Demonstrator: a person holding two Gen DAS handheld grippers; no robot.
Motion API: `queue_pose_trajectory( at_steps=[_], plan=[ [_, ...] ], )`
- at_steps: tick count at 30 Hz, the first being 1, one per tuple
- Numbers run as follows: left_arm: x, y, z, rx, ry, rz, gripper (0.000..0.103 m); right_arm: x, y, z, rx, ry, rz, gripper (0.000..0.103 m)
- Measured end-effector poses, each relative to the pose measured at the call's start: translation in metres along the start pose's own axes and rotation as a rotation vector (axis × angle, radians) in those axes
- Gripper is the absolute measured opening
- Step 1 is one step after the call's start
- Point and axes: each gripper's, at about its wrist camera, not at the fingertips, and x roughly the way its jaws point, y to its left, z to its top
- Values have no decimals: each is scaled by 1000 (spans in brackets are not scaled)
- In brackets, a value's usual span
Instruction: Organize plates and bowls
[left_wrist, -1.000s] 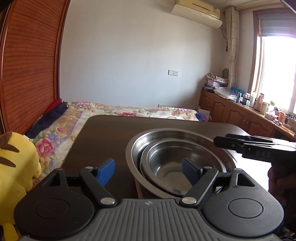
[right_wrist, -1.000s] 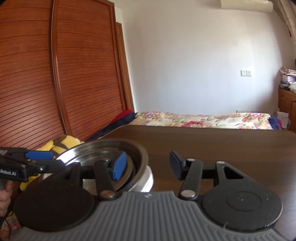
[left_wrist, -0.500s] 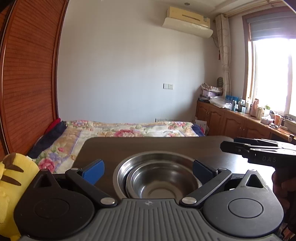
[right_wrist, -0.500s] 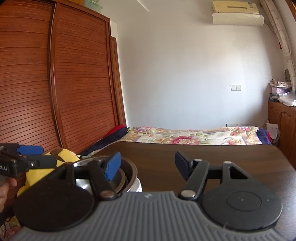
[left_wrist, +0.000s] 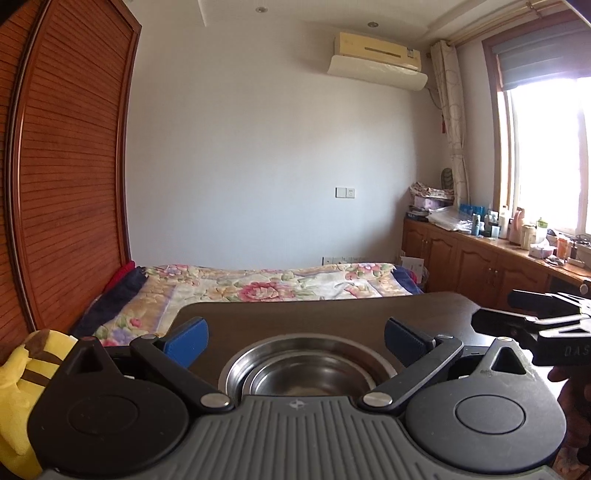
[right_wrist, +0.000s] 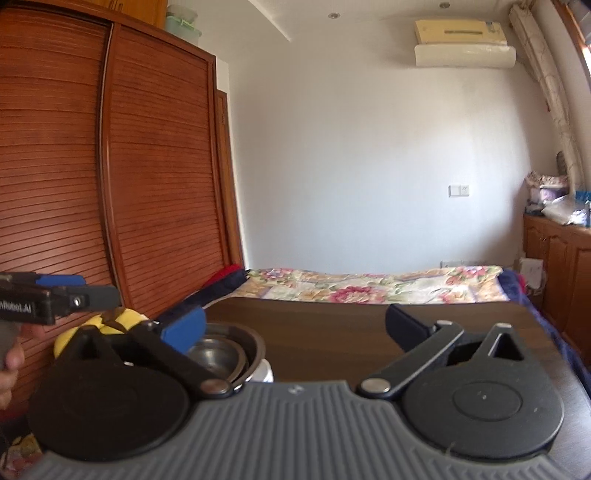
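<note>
Low in the left wrist frame, the left hand-held gripper (left_wrist: 295, 341) is seen with its blue-padded fingers spread wide and nothing between them. Just below and between those fingers, at lower centre, the nested steel bowls (left_wrist: 308, 373) are set on the dark desk (left_wrist: 332, 314), a smaller one seated inside a larger one. In the right wrist frame the right hand-held gripper (right_wrist: 295, 326) is likewise splayed wide and empty, with the same bowls (right_wrist: 221, 354) at lower left, partly hidden behind its left finger; a white dish (right_wrist: 264, 371) appears to be stacked under them, though little of it is shown.

The stacking is judged largely done, so the step in hand is taken to be a clear retreat. It is best done by lifting both tools straight away with the fingers kept wide, so that no rim is clipped and the stack is not nudged off centre. A yellow plush toy (left_wrist: 22, 391) beside the desk's left edge should be avoided.
</note>
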Motion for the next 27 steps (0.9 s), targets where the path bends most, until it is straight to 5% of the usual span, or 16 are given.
queue_pose_trajectory(
  at_steps=[7,15,27],
  plan=[
    [2,-16,8,30,8,40,103,-7,-2,7,-18,1,-92,103],
    [-1,-31,0,7,1,4,103,-11,-3,-2,-10,14,-196,103],
    [-4,-40,-22,16,13,33,103,-22,6,-19,-15,33,-231,103]
  ],
)
